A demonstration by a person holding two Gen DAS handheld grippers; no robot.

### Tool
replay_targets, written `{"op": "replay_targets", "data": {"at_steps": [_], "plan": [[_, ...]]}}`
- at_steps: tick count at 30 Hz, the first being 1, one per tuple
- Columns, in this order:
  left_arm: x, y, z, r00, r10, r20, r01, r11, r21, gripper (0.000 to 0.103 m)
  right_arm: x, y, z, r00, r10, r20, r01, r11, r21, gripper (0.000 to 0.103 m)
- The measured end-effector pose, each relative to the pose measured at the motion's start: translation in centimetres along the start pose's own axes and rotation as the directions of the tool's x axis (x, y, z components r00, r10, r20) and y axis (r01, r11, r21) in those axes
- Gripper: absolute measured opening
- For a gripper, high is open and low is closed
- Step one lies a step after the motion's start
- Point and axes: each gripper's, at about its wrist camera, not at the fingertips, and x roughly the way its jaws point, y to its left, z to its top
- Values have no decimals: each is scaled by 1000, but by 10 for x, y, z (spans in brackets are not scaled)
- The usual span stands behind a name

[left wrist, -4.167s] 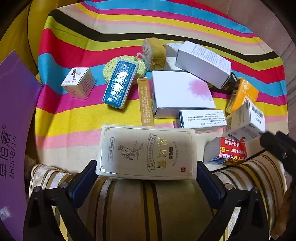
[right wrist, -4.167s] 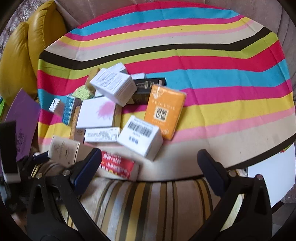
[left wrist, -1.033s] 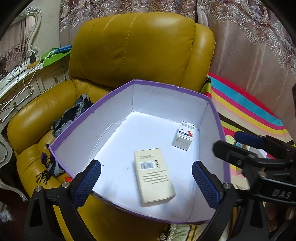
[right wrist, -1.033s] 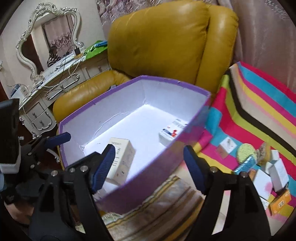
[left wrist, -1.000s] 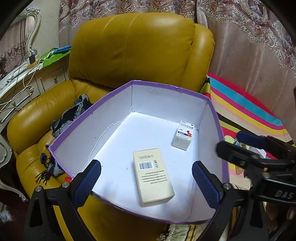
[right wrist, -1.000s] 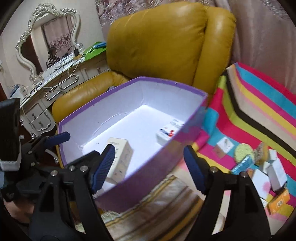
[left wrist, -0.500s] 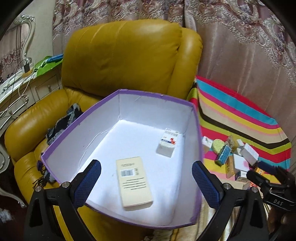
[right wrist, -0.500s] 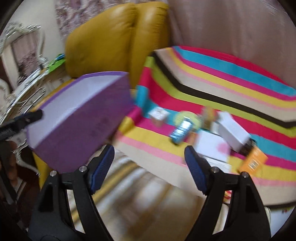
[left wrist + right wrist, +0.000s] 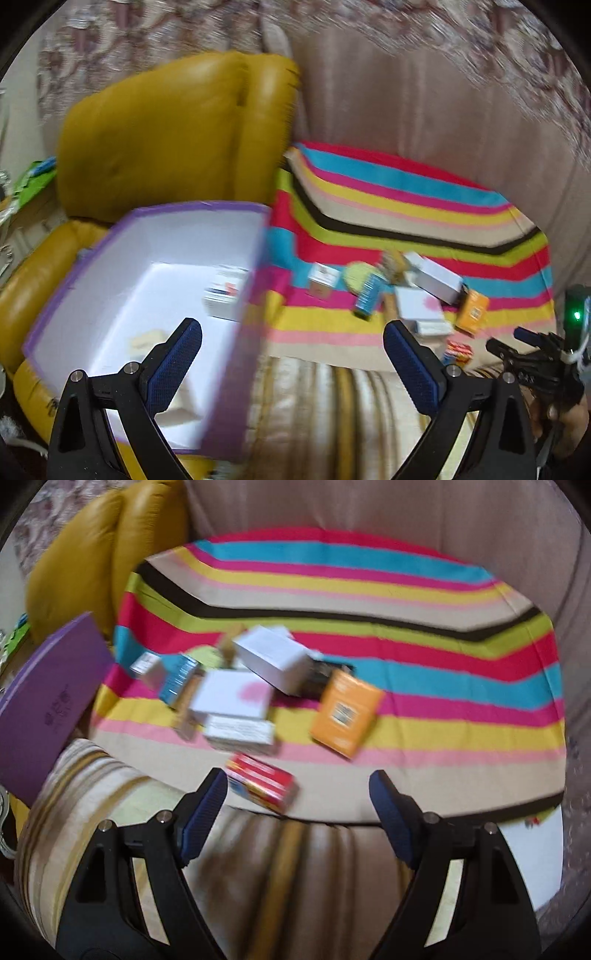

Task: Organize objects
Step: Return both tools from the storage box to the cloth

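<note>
While both pairs of tongs are held wide apart and empty, the risk lies in the next pick being made from a crowded heap. The left tongs [image 9: 291, 354] are pointed between the purple box [image 9: 236, 387] at 8 o'clock and the striped cloth [image 9: 388, 221] at 2 o'clock; the right tongs [image 9: 295, 805] are aimed at the heap on the worktop.

In the right wrist view the red packet [image 9: 262, 781] is seen nearest, just beyond the left pad, close to the cloth's near edge. It is judged that a careless closing could push it off that edge rather than clamp it. Behind it, the orange packet [image 9: 345, 712] lies at 1 o'clock, and the white box with a pink mark [image 9: 231, 698] lies at 11 o'clock, touching the long white carton [image 9: 240, 733] and overlapped by the plain white box [image 9: 273, 657]. If one of these is drawn out, its neighbours could be dragged or toppled. The blue packet [image 9: 177, 681] and the small white cube [image 9: 147, 668] lie at 10 o'clock, near the purple box.

Both views are smeared by motion, so printing cannot be read. Two items are made out inside the purple box in the left wrist view, a small white carton [image 9: 223, 295] and a pale flat box [image 9: 146, 339], whose lower end is hidden behind a pad. The dark item under the plain white box is largely covered.
</note>
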Motion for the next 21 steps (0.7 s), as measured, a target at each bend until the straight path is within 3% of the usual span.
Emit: {"op": "replay_targets", "data": {"at_steps": [5, 12, 18, 21], "plan": [[34, -37, -10, 994, -60, -89, 63, 997, 33, 100, 15, -14, -9, 996, 12, -85, -11, 1000, 13, 82], [81, -71, -14, 971, -110, -210, 123, 991, 52, 100, 25, 13, -10, 989, 12, -146, -25, 996, -87, 82], [127, -84, -8, 940, -119, -320, 135, 990, 29, 99, 38, 23, -3, 978, 45, -203, -50, 999, -20, 87], [157, -90, -8, 912, -130, -390, 146, 989, 13, 89, 48, 25, -1, 970, 54, -237, -53, 999, 12, 87]]}}
